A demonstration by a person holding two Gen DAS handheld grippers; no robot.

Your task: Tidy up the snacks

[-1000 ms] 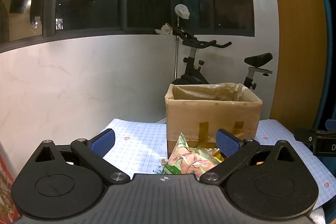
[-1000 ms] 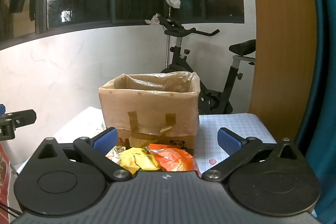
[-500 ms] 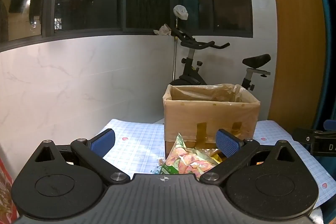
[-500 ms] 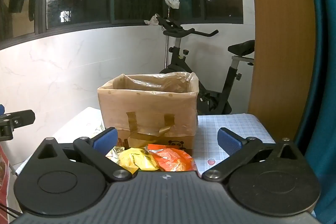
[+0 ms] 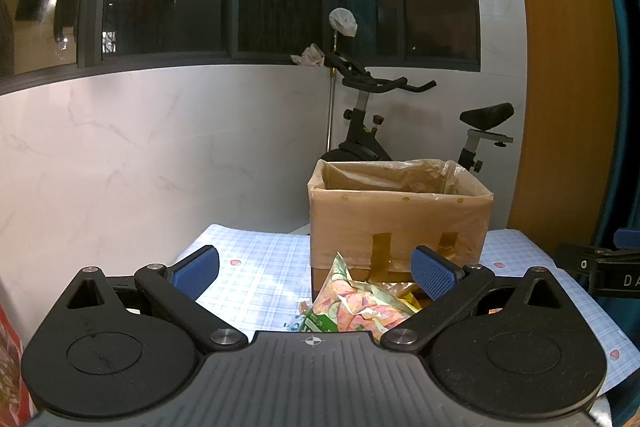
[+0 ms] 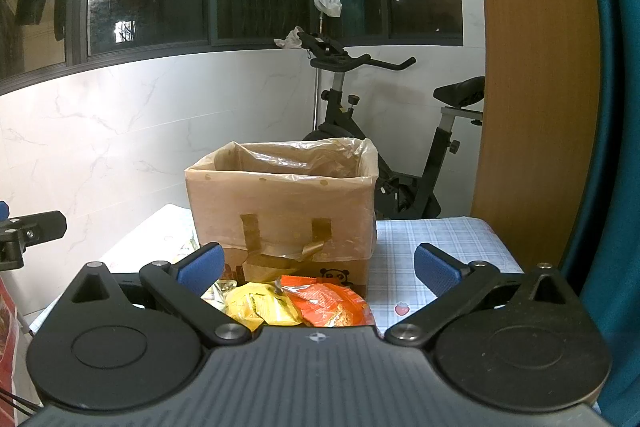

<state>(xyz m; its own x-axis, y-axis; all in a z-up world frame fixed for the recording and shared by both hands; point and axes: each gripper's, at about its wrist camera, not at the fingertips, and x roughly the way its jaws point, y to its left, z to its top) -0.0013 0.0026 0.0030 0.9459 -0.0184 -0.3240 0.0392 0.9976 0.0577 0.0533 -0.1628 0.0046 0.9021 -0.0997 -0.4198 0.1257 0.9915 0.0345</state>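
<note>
A cardboard box (image 5: 396, 223) lined with clear plastic stands open-topped on the checked tablecloth (image 5: 256, 267); the same box (image 6: 284, 211) fills the middle of the right wrist view. Snack packets lie in front of it: a green and pink packet (image 5: 352, 311) in the left wrist view, a yellow packet (image 6: 260, 307) and an orange packet (image 6: 332, 307) in the right wrist view. My left gripper (image 5: 314, 269) hangs open above the green and pink packet, holding nothing. My right gripper (image 6: 318, 269) is open above the yellow and orange packets, also bare.
An exercise bike (image 5: 376, 123) stands behind the table against the white marble wall. A wooden panel (image 6: 532, 87) and a blue curtain (image 6: 616, 147) rise at the right. The other gripper's tip (image 5: 596, 267) shows at the right edge of the left wrist view.
Both views have shifted very slightly, with the box sitting a touch lower and to the left. Both grippers stay open and the packets have not moved.
</note>
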